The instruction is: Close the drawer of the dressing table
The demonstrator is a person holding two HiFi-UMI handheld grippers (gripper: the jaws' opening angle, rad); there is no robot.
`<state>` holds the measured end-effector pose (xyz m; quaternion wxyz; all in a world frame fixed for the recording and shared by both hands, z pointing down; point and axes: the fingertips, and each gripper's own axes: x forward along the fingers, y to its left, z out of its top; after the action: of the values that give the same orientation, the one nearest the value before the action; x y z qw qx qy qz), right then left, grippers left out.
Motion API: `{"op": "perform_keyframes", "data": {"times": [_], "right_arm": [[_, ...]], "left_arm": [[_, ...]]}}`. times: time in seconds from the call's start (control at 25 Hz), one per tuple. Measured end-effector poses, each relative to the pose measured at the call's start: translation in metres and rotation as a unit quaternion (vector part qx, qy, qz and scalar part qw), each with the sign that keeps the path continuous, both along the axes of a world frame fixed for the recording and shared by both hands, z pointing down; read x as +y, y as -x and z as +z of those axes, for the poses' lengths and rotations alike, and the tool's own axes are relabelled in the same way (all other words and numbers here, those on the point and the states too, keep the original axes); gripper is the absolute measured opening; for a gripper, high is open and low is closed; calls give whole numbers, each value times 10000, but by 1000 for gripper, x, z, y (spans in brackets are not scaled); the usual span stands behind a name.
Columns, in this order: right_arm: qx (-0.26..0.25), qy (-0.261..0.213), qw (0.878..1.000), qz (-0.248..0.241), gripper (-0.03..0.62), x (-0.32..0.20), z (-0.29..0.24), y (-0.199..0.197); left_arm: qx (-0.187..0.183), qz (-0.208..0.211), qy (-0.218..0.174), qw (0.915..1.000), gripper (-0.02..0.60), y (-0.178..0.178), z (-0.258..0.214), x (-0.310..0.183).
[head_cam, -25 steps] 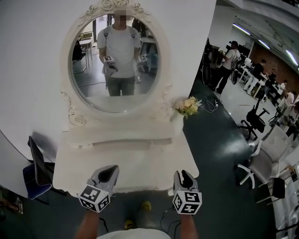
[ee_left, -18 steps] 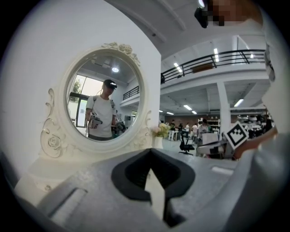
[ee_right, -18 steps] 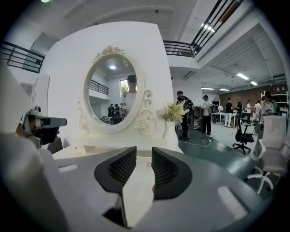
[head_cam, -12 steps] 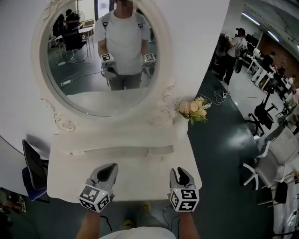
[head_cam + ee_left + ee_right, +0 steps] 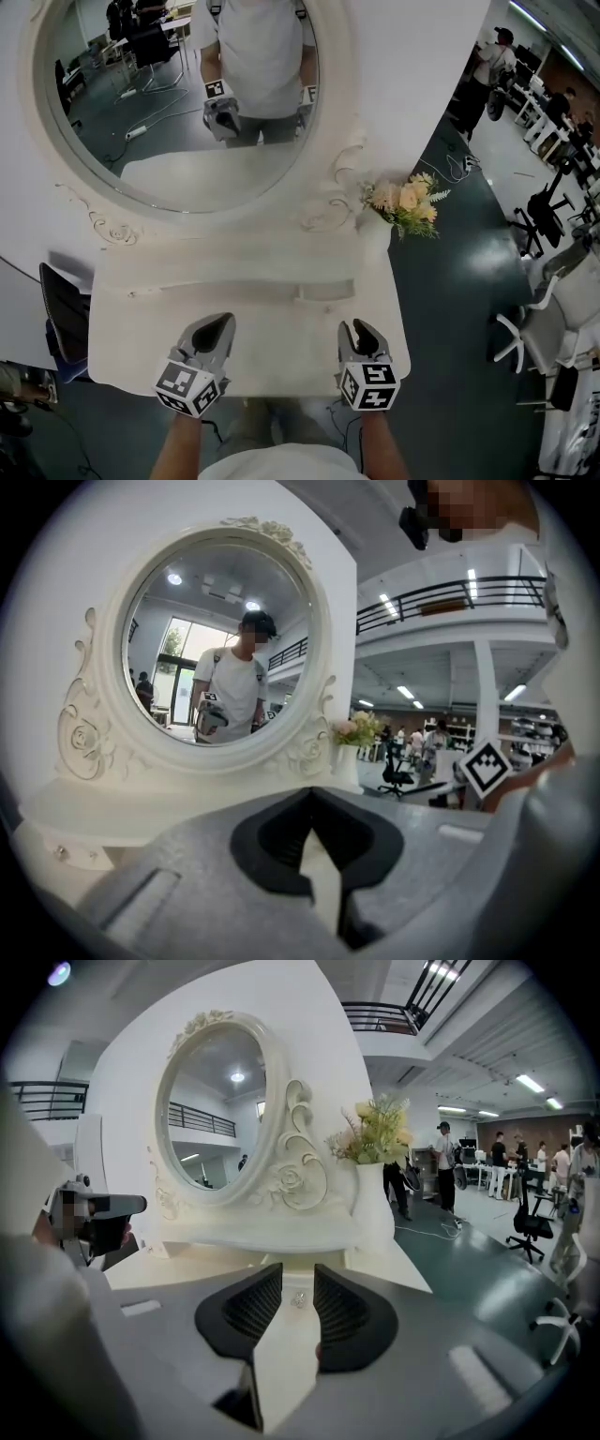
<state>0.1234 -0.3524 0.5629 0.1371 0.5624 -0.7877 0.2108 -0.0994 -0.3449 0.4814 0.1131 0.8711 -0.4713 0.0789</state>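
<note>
- drawer [image 5: 325, 289]: a small white one in the low raised tier at the back of the dressing table [image 5: 141, 323], right of centre and under the oval mirror [image 5: 187, 103]. its front stands a little proud of the tier's face, so it reads as partly open.
- in the right gripper view the drawer's small glassy knob [image 5: 298, 1299] shows straight ahead through the gap between the jaws. that gripper looks lined up on the drawer front.
- right gripper [image 5: 357, 335]: over the near edge of the tabletop, well short of the drawer. its ribbed jaws stand apart with nothing between them, which would suit a push with the tips or a pinch on the knob.
- left gripper [image 5: 214, 330]: level with the right one and further left over the same near edge. its jaw tips are together and hold nothing. it faces the mirror rather than the drawer, so it seems only to be along for the approach.
- the closing push looks not yet begun, since neither gripper touches the furniture.
- contents: the drawer's inside cannot be seen from any view, so whether it holds anything is unknown.
- the white vase [image 5: 372, 1206] at the tier's right end holds a bunch of pale flowers [image 5: 405, 199], near the drawer. a careless sideways sweep could knock it.
</note>
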Motion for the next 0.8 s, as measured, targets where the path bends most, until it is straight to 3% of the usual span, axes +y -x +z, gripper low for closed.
{"op": "perform_keyframes", "data": {"times": [0.8], "right_arm": [[109, 699, 9974, -116, 91, -51, 84, 24]], "left_arm": [[-30, 234, 755, 9969, 0, -3, 85, -49]]}}
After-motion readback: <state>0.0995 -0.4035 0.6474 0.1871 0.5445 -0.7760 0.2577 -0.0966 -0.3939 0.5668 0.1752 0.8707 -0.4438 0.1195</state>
